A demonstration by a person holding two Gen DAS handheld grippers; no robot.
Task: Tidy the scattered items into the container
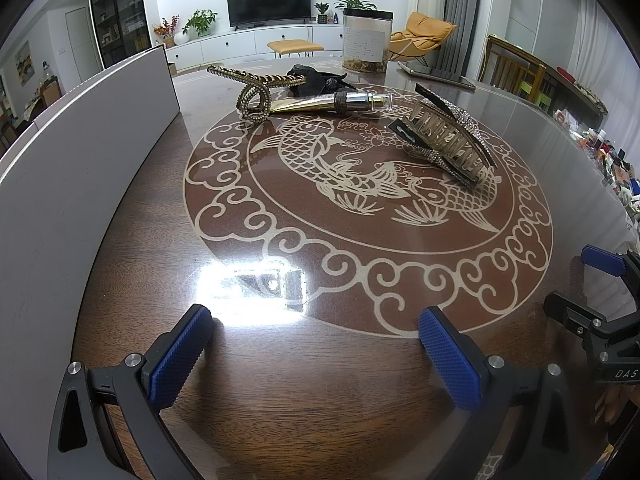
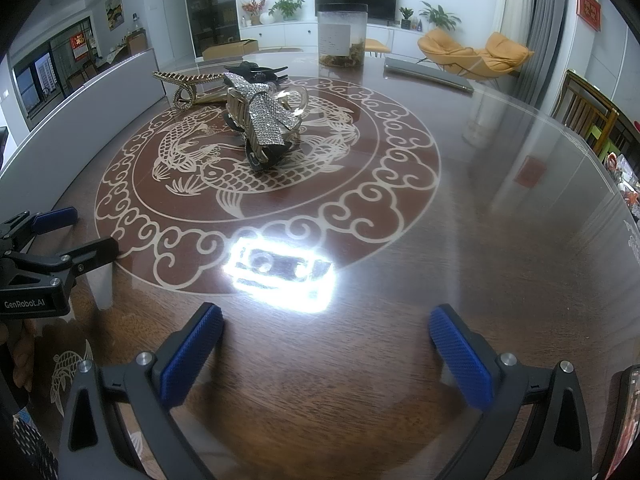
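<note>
Several items lie on the round fish-patterned table [image 1: 320, 380]: a rhinestone claw hair clip [image 1: 448, 140] [image 2: 264, 124], a gold looped hair clip [image 1: 256, 92] [image 2: 186, 86], a gold tube [image 1: 332, 102], and a black hair clip [image 1: 316, 78] [image 2: 256, 70] behind them. The white container [image 1: 80, 152] [image 2: 100, 92] stands at the left. My left gripper [image 1: 316, 336] is open and empty above the near table. My right gripper [image 2: 326, 334] is open and empty; it shows in the left wrist view [image 1: 592, 280]. The left gripper also shows in the right wrist view [image 2: 76, 232].
A clear jar [image 1: 366, 40] [image 2: 342, 36] stands at the table's far side, with a grey tablet [image 1: 438, 74] [image 2: 428, 74] to its right. A ceiling light glares on the glass top [image 2: 280, 272]. Wooden chairs [image 2: 592, 116] stand at the right.
</note>
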